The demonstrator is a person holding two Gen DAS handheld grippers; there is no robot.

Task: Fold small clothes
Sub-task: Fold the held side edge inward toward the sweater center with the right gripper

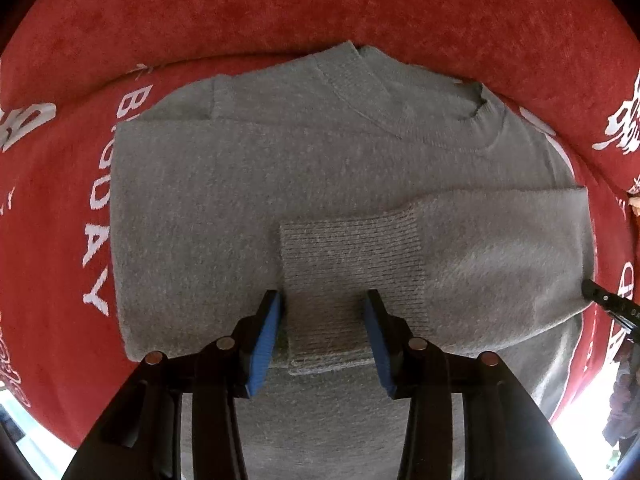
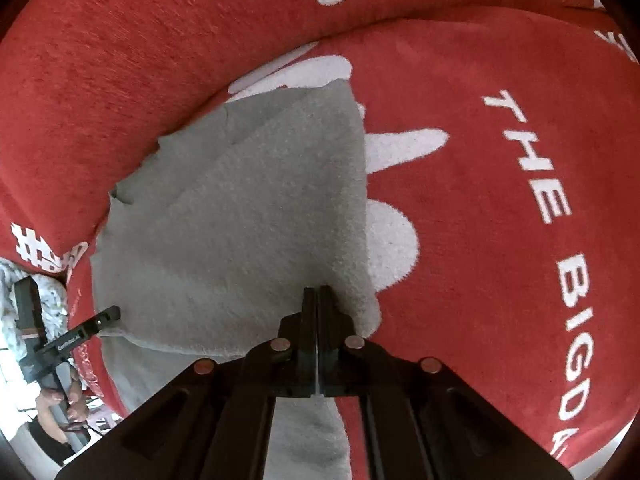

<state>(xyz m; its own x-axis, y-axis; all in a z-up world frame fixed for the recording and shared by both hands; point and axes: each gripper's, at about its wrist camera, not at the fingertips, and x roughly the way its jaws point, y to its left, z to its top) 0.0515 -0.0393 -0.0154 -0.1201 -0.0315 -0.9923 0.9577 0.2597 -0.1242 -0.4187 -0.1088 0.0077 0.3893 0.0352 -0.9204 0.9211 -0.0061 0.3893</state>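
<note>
Grey knit sweater [image 1: 248, 200] lying flat on a red cover [image 1: 320, 8] printed with white lettering [image 1: 98, 216], neckline [image 1: 420, 116] toward the far side in the left wrist view. Right sleeve [image 1: 500, 248] lying folded across the body, its ribbed cuff [image 1: 352, 264] resting near the centre of the garment. Left side of the sweater lying folded inward along a straight vertical edge.

Left tool [image 1: 324, 316] pointing down over the cuff, its two blue pads [image 1: 266, 340] standing apart on either side of the ribbed band; whether pressing the cuff's edges or merely flanking them, not possible to tell. In the right wrist view, the same left tool [image 2: 114, 314] showing at the far left edge of the sweater [image 2: 240, 220], a person's hand [image 2: 60, 404] gripping its handle.

Right tool [image 2: 317, 292] sitting with its fingers [image 2: 309, 304] together, tips at the near right corner of the folded sleeve; whether any fabric is caught between them cannot be made out. Same tool's tip [image 1: 600, 300] appearing in the left wrist view at the right edge of the sleeve.

Red cover [image 2: 480, 160] extending well beyond the sweater on all sides, bearing white words [image 2: 532, 168] and white blob shapes [image 2: 392, 240]. Raised red fold or bolster [image 2: 120, 60] running along the far side, just beyond the neckline.
</note>
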